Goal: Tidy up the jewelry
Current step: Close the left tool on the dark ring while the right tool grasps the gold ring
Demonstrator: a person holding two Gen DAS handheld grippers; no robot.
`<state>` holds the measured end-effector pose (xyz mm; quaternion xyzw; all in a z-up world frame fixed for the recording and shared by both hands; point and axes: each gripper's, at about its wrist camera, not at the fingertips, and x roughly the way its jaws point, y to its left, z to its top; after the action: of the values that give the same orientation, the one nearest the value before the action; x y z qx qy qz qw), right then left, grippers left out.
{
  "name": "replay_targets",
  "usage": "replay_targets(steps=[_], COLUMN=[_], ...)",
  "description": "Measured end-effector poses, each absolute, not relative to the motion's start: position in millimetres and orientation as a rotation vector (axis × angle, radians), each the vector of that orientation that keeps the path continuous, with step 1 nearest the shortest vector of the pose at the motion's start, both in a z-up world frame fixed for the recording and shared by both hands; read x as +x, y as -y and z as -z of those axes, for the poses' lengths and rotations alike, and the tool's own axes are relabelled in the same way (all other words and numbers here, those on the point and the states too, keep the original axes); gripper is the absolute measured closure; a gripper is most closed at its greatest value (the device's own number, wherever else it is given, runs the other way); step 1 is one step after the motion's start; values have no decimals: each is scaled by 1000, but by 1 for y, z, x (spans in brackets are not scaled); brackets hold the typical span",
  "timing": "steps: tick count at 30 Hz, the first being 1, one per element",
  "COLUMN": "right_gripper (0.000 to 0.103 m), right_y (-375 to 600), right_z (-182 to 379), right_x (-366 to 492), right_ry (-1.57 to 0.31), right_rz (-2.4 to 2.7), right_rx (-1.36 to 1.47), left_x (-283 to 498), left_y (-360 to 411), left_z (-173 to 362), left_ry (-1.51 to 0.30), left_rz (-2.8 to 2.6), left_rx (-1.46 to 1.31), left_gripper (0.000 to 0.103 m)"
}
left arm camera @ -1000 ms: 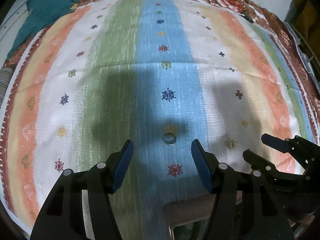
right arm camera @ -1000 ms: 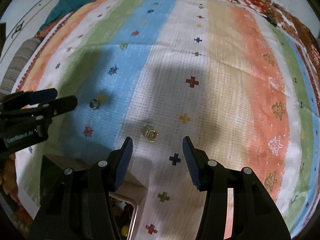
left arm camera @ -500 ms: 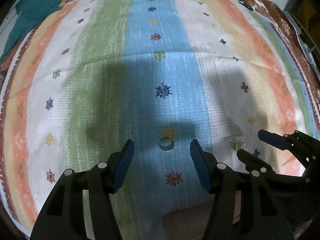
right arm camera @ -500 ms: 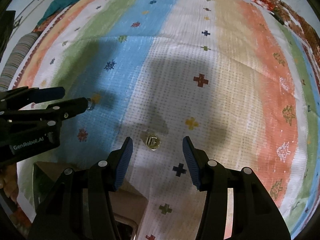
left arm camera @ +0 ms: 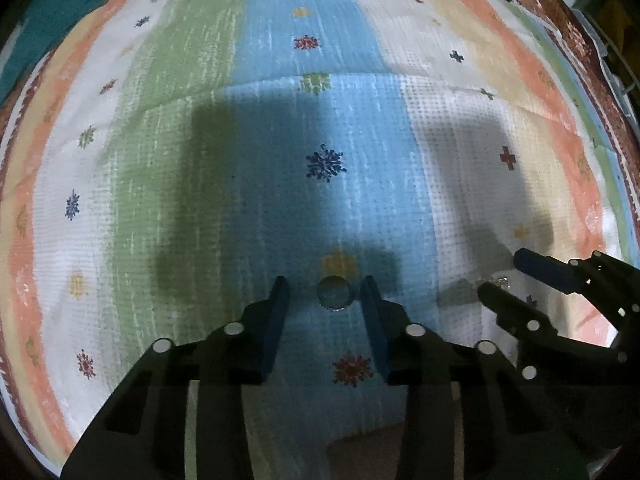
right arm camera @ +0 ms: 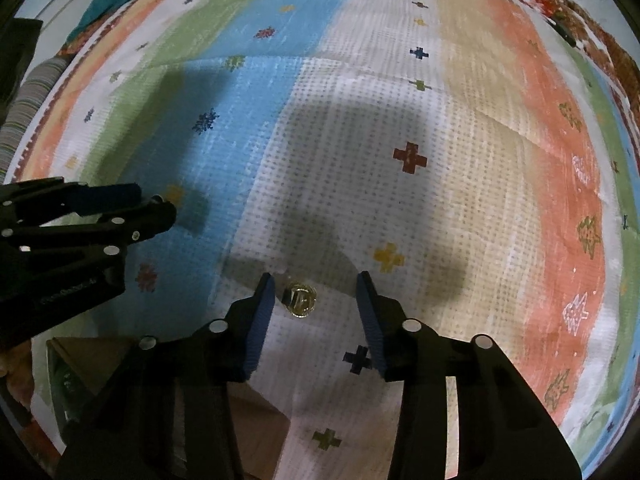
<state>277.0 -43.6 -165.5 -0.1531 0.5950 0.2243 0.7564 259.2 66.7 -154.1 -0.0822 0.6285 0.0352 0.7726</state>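
A silver ring lies on the blue stripe of the striped cloth. My left gripper is open with its fingers on either side of the ring, close to the cloth. A gold ring with a stone lies on the white stripe. My right gripper is open around it, the ring nearer the left finger. The right gripper also shows in the left wrist view, the gold ring glinting between its fingers. The left gripper shows in the right wrist view and hides the silver ring.
A brown cardboard box sits under the grippers at the near edge; its contents are hidden. A teal cloth lies at the far left. A floral border edges the cloth at the far right.
Both grippers have moved forward and down toward the cloth. Each ring now sits between its gripper's fingertips instead of ahead of them. Both stay open.
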Motion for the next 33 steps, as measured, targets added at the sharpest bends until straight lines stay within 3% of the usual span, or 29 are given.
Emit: replay_targets(steps=[3,7,33], right_gripper=[72,84,86], right_y=[36,29,60], right_z=[168,170,122], right_x=[277,275,261], right_ry=[-1304,-1302,-1175], right_rz=[-496,-493,-462], right_rx=[-350,-380,-303], left_x=[261,259,221], left_y=[-65,-62,-50], left_z=[156,157,94], left_ry=[-1362,-1359,-1207], left_rz=[-69,-70,-92], left_rx=[-166,-128,-109], left_gripper=[83,84,84])
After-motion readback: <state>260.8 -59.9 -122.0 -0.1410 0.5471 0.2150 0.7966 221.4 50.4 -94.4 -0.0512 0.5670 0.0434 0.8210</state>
